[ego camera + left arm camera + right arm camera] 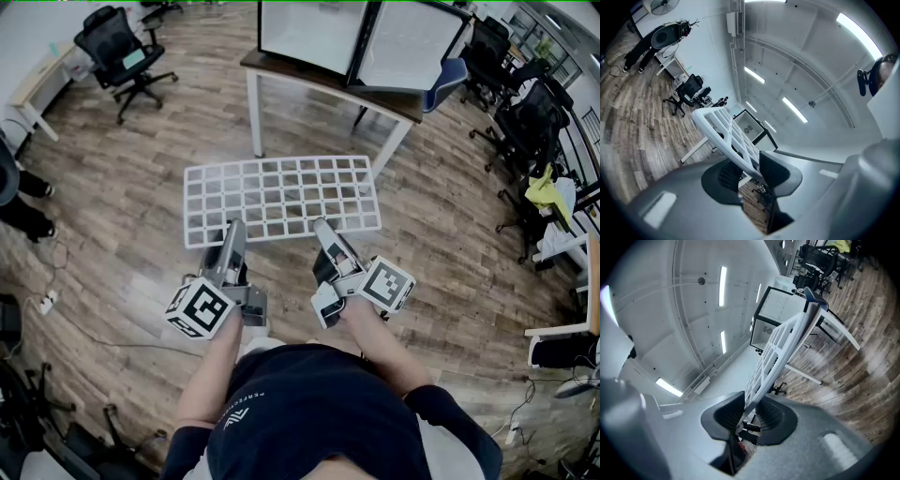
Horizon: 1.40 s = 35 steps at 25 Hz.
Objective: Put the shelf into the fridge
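The fingers [774, 169] of the left gripper [234, 228] and the right gripper [322, 227] each pinch the near edge of the shelf [281, 195]. It hangs level in front of the open fridge [312, 34], not yet inside. Its long axis runs across the fridge's mouth, and both grippers look about equally far from it.

the shelf [278, 200] lies before the table [319, 84]; the fridge [309, 33] stands on that table.
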Each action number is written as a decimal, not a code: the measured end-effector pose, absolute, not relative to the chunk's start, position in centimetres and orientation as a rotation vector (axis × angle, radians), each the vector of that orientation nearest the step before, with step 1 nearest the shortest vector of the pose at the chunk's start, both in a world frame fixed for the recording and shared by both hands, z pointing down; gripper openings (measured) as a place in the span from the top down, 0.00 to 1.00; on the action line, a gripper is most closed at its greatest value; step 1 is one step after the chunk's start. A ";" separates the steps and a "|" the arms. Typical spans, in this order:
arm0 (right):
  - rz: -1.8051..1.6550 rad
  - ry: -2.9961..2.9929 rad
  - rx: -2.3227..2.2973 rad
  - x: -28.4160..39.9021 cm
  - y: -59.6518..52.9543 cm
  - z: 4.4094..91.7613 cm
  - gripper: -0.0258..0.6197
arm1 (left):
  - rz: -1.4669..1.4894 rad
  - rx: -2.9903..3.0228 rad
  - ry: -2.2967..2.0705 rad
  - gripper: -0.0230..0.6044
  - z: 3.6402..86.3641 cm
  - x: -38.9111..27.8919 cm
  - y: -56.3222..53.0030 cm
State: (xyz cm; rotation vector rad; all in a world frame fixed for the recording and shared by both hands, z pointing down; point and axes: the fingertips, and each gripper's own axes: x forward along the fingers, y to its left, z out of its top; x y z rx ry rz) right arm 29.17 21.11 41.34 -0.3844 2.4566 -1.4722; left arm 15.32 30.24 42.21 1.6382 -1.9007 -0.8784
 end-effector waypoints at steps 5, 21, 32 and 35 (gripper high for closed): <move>-1.477 2.500 -0.428 29.1 20.9 42.2 0.85 | -0.914 1.654 -1.876 0.77 42.1 15.0 30.0; -1.412 2.496 -0.448 22.9 20.4 42.0 0.84 | -0.893 1.690 -1.837 0.77 42.3 8.8 28.8; -1.476 2.497 -0.371 14.9 22.9 43.3 0.84 | -0.849 1.633 -1.887 0.77 43.9 1.3 31.8; -1.489 2.513 -0.387 13.7 23.0 43.7 0.84 | -0.864 1.629 -1.874 0.77 44.2 -0.3 31.5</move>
